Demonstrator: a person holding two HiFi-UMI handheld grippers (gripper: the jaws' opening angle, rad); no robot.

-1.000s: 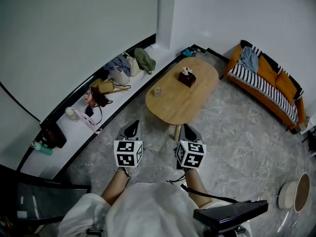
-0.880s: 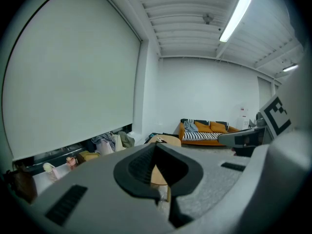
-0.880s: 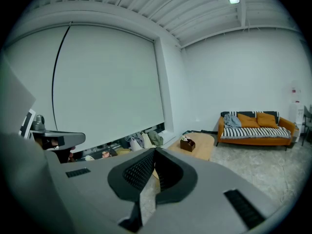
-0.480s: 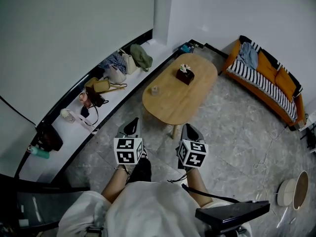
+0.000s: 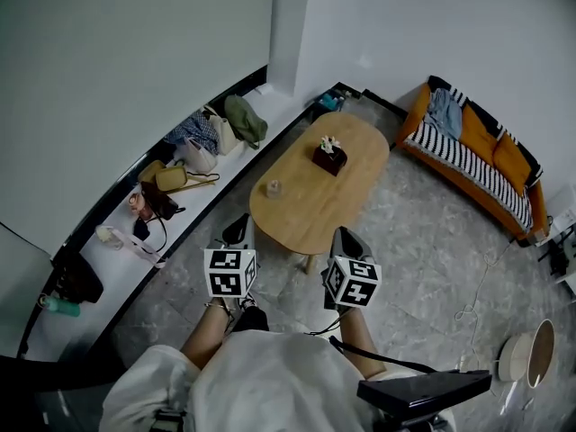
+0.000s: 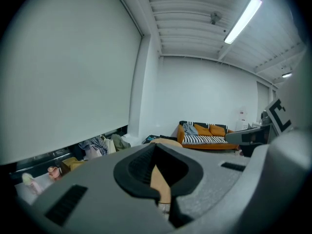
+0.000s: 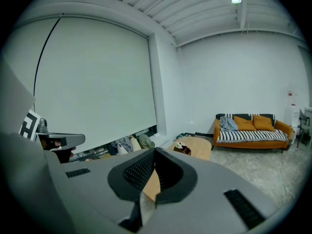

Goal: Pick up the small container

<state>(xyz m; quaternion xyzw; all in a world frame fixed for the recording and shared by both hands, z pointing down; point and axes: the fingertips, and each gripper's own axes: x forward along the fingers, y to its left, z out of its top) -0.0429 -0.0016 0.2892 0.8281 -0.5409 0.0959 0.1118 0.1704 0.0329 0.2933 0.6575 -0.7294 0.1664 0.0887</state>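
A grey stone floor [image 5: 432,241] fills the room, seen from above the person who stands on it with a gripper in each hand. An orange sofa [image 5: 472,156] with a striped cover lies along the far right wall. On the left, a long white ledge [image 5: 193,207] runs under the wall and carries a row of bags [image 5: 198,147]. Between the ledge and the sofa stands an oval wooden tabletop [image 5: 315,205], just ahead of the two grippers.

The left gripper [image 5: 238,229] and the right gripper [image 5: 346,238] are held side by side at the near end of the tabletop, and both point toward it. In the left gripper view, the jaws of the left gripper [image 6: 155,146] meet at their tips with nothing between them; only the wood of the tabletop shows through the gap behind the tips. In the right gripper view, the jaws of the right gripper [image 7: 154,151] are likewise pressed together and empty.

A dark tissue box [image 5: 329,154] sits toward the far end of the tabletop. The small container [image 5: 273,188] stands on the tabletop near its left edge, on the ledge side, apart from the tissue box and well ahead of both grippers, untouched.
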